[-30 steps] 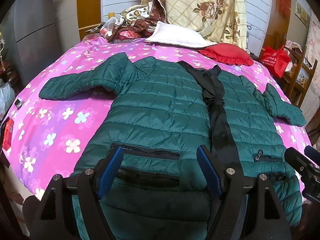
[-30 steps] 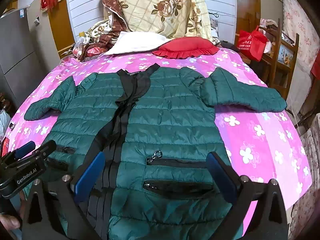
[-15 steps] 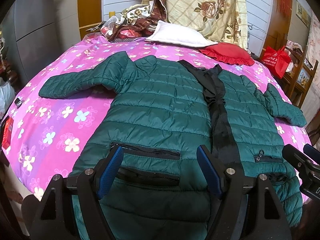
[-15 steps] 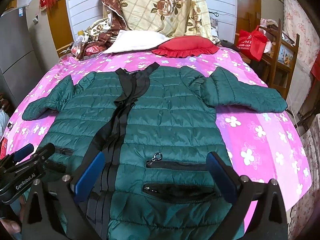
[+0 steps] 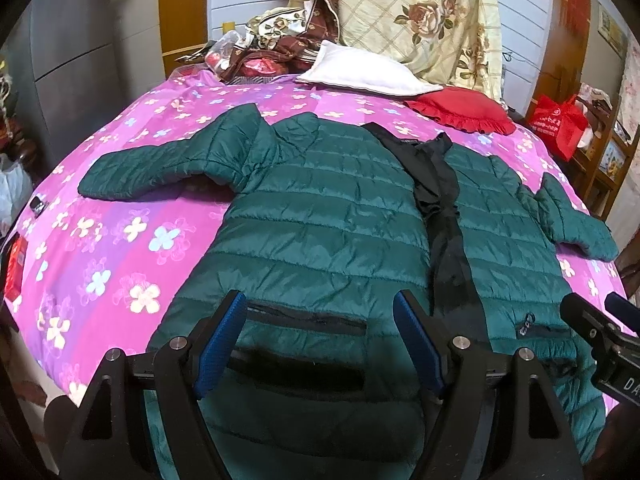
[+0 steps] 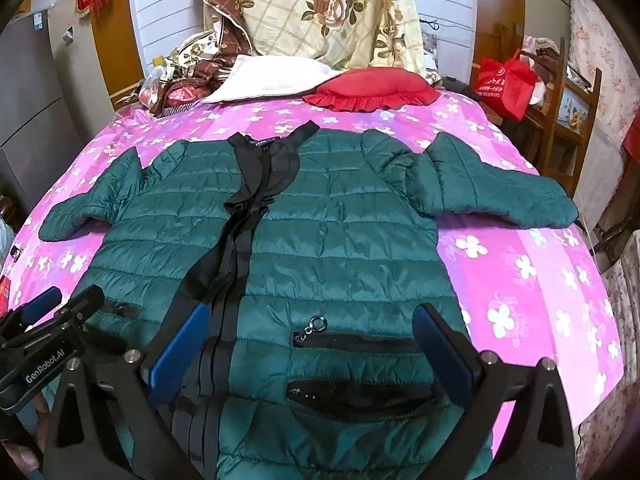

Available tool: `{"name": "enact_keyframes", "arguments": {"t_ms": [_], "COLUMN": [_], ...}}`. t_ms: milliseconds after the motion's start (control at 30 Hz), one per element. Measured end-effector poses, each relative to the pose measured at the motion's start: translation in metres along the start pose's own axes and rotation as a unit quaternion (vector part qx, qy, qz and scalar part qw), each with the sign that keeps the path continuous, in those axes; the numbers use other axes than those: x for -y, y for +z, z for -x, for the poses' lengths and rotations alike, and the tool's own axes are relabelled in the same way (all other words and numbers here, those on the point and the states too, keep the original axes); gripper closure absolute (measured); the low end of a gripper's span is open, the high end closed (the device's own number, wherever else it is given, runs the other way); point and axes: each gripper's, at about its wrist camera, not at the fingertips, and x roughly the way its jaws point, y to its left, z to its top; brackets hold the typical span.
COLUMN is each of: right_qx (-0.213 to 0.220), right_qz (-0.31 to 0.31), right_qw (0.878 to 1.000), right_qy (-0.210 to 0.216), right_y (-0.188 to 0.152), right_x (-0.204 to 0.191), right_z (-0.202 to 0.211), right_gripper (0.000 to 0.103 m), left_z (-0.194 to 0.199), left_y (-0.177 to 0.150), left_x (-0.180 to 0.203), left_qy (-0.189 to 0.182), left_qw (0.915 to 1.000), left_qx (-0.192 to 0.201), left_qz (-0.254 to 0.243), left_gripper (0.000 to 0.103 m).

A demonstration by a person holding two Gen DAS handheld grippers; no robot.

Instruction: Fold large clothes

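Between the blue ribbed pads of the left gripper (image 5: 320,344), nothing is clamped: the jaws stand released above the near hem of the jacket (image 5: 328,232), over a black-edged slit pocket (image 5: 308,316). The right gripper (image 6: 312,352) is likewise spread wide, empty, above the opposite pocket, whose zipper carries a small metal ring pull (image 6: 319,323). Both grippers have matte black angular frames with silver screw heads.

The jacket is dark green, glossy and puffy, quilted in horizontal channels. It lies front-up and flat on the bed (image 6: 520,280), collar at the far end, hem at the near edge. A black placket (image 6: 240,232) runs down the middle, slightly rumpled near the collar. Both sleeves extend outward to left and right, resting on the sheet.

The sheet is smooth pink and purple fabric printed with white flowers. At the far end lie a white pillow (image 6: 272,78) and a red cushion (image 6: 372,88) with a ruffled edge, touching each other. Behind them hangs a cream quilted blanket (image 6: 332,12) with rose print. A red bag (image 6: 504,80) sits far right.
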Motion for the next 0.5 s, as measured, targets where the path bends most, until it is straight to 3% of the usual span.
{"name": "enact_keyframes", "arguments": {"t_ms": [500], "right_qx": [-0.004], "right_qz": [-0.004], "right_qw": [1.000], "right_qy": [0.001], "right_y": [0.025], "right_x": [-0.008], "right_z": [-0.018], "right_gripper": [0.000], "left_z": [-0.020], "left_y": [0.031], "left_x": [0.003], "left_qy": [0.018], "left_qw": [0.9998], "left_qx": [-0.006], "left_qz": [0.008], "left_gripper": [0.047]}}
